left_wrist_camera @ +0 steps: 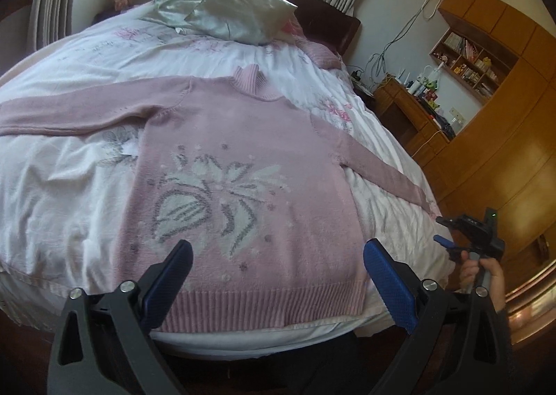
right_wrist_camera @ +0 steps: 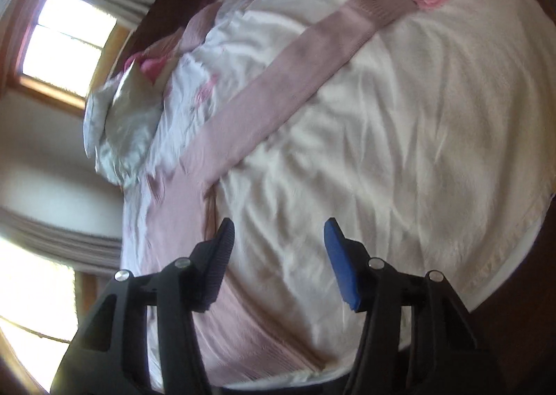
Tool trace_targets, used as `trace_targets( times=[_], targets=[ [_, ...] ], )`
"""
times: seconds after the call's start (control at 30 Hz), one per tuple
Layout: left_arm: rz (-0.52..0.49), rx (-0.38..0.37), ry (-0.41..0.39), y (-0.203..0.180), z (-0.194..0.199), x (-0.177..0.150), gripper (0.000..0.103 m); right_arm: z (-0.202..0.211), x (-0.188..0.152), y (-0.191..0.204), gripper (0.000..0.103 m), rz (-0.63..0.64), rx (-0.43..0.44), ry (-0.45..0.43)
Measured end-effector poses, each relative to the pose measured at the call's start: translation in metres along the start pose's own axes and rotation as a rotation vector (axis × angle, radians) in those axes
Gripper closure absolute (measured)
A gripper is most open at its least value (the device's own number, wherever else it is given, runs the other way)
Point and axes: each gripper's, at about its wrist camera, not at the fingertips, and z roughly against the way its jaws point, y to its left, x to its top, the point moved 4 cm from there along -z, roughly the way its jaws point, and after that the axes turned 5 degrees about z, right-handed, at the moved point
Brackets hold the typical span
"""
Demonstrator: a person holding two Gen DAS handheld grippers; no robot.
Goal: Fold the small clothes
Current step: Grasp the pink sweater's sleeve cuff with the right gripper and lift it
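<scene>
My left tongs [left_wrist_camera: 278, 256] gape wide above the ribbed hem of the pink knitted flower-patterned sweater [left_wrist_camera: 243, 165], lying flat ahead; my right tongs [right_wrist_camera: 279, 238], also wide, hover beside its right sleeve [right_wrist_camera: 278, 82]. Pinching the white quilt [right_wrist_camera: 399, 151] too would spoil the fold.

A big bed [left_wrist_camera: 62, 186] with a white cover is holding a pink sweater [left_wrist_camera: 243, 165], lying flat with both sleeves spread out. Shiny pillows [left_wrist_camera: 226, 9] are sitting at the far end.

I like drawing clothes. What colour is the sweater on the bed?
The sweater is pink with a white and grey flower pattern, clearest in the left wrist view.
</scene>
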Motion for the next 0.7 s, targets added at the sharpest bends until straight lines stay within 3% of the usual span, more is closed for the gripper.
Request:
trace_targets(
  times=[0.2, 0.3, 0.47, 0.5, 0.7],
  targets=[
    [0.025, -0.002, 0.068, -0.003, -0.042, -0.001, 0.004, -0.012, 0.113, -0.096, 0.049, -0.325, 0.146, -0.180],
    [0.037, -0.006, 0.067, -0.006, -0.054, 0.002, 0.004, -0.026, 0.155, -0.131, 0.051, -0.401, 0.145, -0.238],
    [0.045, -0.016, 0.061, -0.010, -0.070, 0.010, 0.004, -0.055, 0.190, -0.166, 0.055, -0.475, 0.091, -0.258],
    [0.047, -0.019, 0.067, -0.011, -0.074, 0.011, 0.004, -0.060, 0.195, -0.169, 0.061, -0.475, 0.081, -0.259],
    [0.136, -0.047, 0.119, -0.001, -0.097, 0.010, 0.004, -0.080, 0.217, -0.171, 0.063, -0.439, 0.046, -0.259]
  ],
)
